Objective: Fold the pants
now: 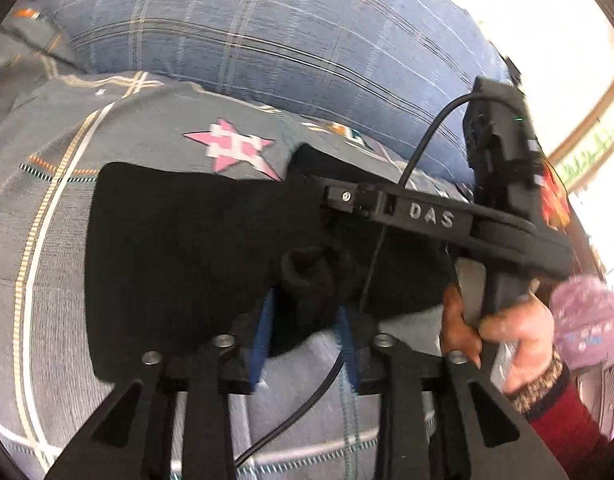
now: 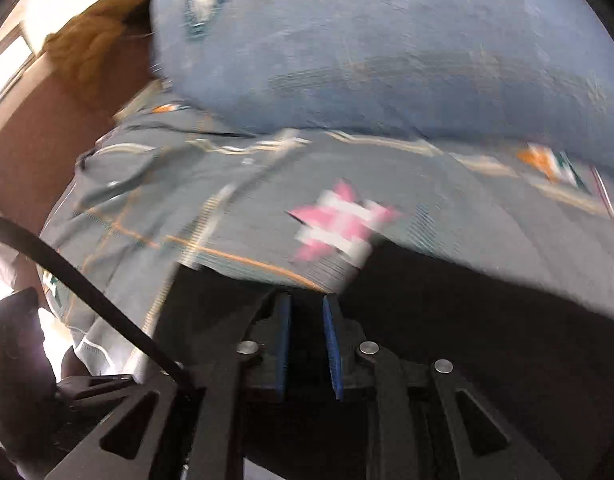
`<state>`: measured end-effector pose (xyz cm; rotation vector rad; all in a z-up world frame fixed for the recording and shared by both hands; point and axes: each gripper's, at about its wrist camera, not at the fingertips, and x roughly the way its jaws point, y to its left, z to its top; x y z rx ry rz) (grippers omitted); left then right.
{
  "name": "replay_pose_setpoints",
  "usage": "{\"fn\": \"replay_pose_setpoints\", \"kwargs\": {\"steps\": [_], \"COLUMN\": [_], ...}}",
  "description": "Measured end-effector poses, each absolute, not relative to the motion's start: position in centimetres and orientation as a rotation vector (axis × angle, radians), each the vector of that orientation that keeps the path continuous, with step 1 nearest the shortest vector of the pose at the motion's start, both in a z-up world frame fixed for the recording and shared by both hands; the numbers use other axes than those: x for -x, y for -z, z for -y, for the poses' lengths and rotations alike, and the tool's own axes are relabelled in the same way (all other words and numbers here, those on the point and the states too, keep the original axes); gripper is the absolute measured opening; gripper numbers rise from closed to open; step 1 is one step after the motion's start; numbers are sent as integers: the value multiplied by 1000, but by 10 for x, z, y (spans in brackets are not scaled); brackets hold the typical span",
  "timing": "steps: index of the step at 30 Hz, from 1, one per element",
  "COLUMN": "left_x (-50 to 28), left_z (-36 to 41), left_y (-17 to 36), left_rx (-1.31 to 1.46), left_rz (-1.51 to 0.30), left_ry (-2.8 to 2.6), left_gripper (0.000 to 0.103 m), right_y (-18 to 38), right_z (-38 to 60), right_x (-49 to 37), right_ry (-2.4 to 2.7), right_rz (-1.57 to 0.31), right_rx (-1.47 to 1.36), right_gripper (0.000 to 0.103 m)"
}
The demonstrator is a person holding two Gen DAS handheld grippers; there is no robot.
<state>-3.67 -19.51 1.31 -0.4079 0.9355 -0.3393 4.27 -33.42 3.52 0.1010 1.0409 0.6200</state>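
Observation:
Black pants [image 1: 179, 248] lie folded on a grey patterned bed sheet [image 1: 47, 280], just below a pink star print [image 1: 231, 148]. My left gripper [image 1: 305, 340] hovers at their near edge. Its blue pads [image 1: 263, 344] stand apart, with a loose bunch of black cloth between them. The right tool's black frame marked DAS [image 1: 431, 216] reaches in from the right over the pants, held by a hand [image 1: 519, 332]. In the blurred right wrist view my right gripper [image 2: 308, 340] stands open above the pants [image 2: 467, 320]. The dark gap hides whether any cloth is in it.
A large blue plaid pillow [image 1: 267, 40] lies behind the pants and also fills the top of the right wrist view [image 2: 387, 40]. A black cable [image 1: 307, 400] hangs under the left gripper. A brown cloth [image 2: 91, 40] and a reddish-brown board [image 2: 35, 140] are at the left.

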Motion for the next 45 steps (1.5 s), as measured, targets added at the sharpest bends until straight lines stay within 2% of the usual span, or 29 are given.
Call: {"fn": "replay_pose_setpoints", "kwargs": {"steps": [2, 5, 9, 13, 20, 22, 23, 27, 28, 30, 33, 39, 45], "left_x": [48, 68, 93, 103, 123, 125, 125, 119, 118, 116, 112, 89, 59], "left_z": [195, 191, 165, 138, 109, 106, 104, 106, 108, 112, 125, 162, 191], "left_y": [-23, -39, -53, -59, -61, -61, -60, -56, -57, -59, -64, -69, -65], "left_rx": [396, 384, 390, 417, 444, 433, 427, 418, 412, 384, 307, 162, 128], "left_rz": [-922, -917, -891, -871, -862, -863, -867, -894, -899, -912, -920, -933, -953], "left_ry": [378, 394, 346, 269, 198, 182, 174, 156, 153, 150, 154, 182, 188], "left_gripper": [44, 48, 50, 54, 54, 55, 56, 56, 56, 56, 59, 60, 62], "right_y": [-41, -59, -85, -73, -25, -15, -11, -4, -6, -13, -23, -32, -27], "right_z": [351, 368, 366, 333, 295, 317, 329, 366, 370, 379, 407, 477, 504], "right_x": [-40, -33, -19, -11, -1, 5, 6, 15, 17, 23, 36, 58, 73], "right_ry": [-578, -528, -674, -868, -670, -590, -571, -457, -403, -359, -325, -234, -192], "right_rz": [-1009, -946, -893, -943, -1033, -1019, -1011, -980, -978, -947, -901, -806, -776], "right_rx": [-115, -145, -320, -504, -336, -339, -364, -414, -385, -346, -377, -538, -547], "right_gripper": [39, 46, 46, 46, 46, 41, 33, 28, 35, 37, 47, 48, 51]}}
